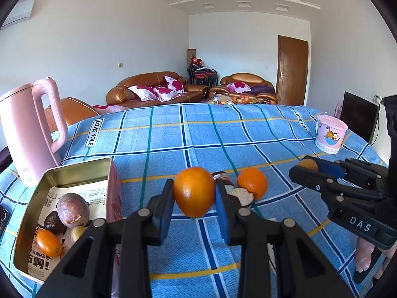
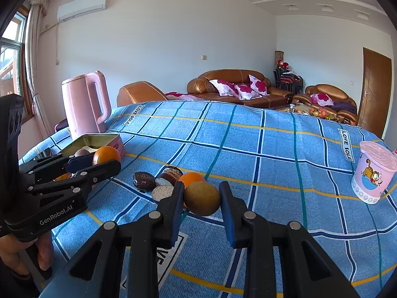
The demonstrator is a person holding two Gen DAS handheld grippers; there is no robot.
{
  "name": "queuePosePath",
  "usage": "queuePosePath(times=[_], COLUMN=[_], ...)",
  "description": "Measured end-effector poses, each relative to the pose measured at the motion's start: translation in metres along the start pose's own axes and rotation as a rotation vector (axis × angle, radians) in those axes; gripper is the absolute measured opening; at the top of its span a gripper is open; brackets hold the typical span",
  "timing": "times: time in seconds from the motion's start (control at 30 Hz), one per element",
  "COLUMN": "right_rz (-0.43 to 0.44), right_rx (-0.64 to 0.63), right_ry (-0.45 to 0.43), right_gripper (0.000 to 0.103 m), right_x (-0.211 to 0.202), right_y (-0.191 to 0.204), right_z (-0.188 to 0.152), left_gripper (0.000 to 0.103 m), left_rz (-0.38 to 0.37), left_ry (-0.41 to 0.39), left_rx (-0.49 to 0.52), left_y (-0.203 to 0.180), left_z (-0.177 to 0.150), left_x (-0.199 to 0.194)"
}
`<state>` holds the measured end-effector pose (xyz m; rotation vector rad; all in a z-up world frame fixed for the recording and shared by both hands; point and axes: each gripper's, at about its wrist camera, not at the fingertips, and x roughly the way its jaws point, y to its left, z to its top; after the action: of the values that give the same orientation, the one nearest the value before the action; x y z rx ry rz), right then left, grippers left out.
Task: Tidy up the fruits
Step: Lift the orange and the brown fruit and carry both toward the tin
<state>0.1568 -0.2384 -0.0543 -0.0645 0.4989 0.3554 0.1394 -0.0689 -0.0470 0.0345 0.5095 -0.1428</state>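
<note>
Room: white walls, brown sofas (image 1: 158, 89) with floral cushions, brown door (image 1: 292, 70).
Table: covered by a blue checked cloth (image 1: 173, 134).
Kettle: pink (image 1: 29, 134), upright at the table's left edge, just behind the tin.
Tin: open, gold-lined (image 1: 74, 171); holds a purple passion fruit (image 1: 73, 209), a darker fruit, a kumquat (image 1: 48, 243) and printed paper.
Left gripper: (image 1: 194, 200) fingers clenched on an orange (image 1: 194, 191), held above the cloth, right of the tin.
Right gripper: (image 2: 201, 202) fingers clenched on a brownish-green round fruit (image 2: 202, 198), above the cloth.
Loose on cloth: second orange (image 1: 252, 183); beside it, dark passion fruit pieces (image 2: 144, 180), some showing pale flesh.
Cup: pink, cartoon cat print (image 2: 374, 171), far right, well apart.
</note>
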Motion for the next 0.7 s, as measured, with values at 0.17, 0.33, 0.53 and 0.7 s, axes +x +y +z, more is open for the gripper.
queuePosePath(times=[0.17, 0.33, 0.53, 0.7], right_rz=[-0.002, -0.004, -0.01, -0.012], right_rx=[0.0, 0.0, -0.002, -0.006], right_ry=[-0.012, -0.031, -0.054, -0.076], right_gripper=[0.031, 0.031, 0.031, 0.031], right_x=[-0.002, -0.005, -0.01, -0.015], right_y=[0.0, 0.0, 0.0, 0.0], right_z=[0.0, 0.0, -0.001, -0.002], left_gripper=[0.033, 0.033, 0.033, 0.033], left_rz=[0.006, 0.014, 0.023, 0.029], left_ry=[-0.019, -0.04, -0.06, -0.077], left_rx=[0.0, 0.004, 0.004, 0.008], left_y=[0.0, 0.0, -0.001, -0.001], left_z=[0.0, 0.0, -0.001, -0.001], left_x=[-0.003, -0.007, -0.011, -0.014])
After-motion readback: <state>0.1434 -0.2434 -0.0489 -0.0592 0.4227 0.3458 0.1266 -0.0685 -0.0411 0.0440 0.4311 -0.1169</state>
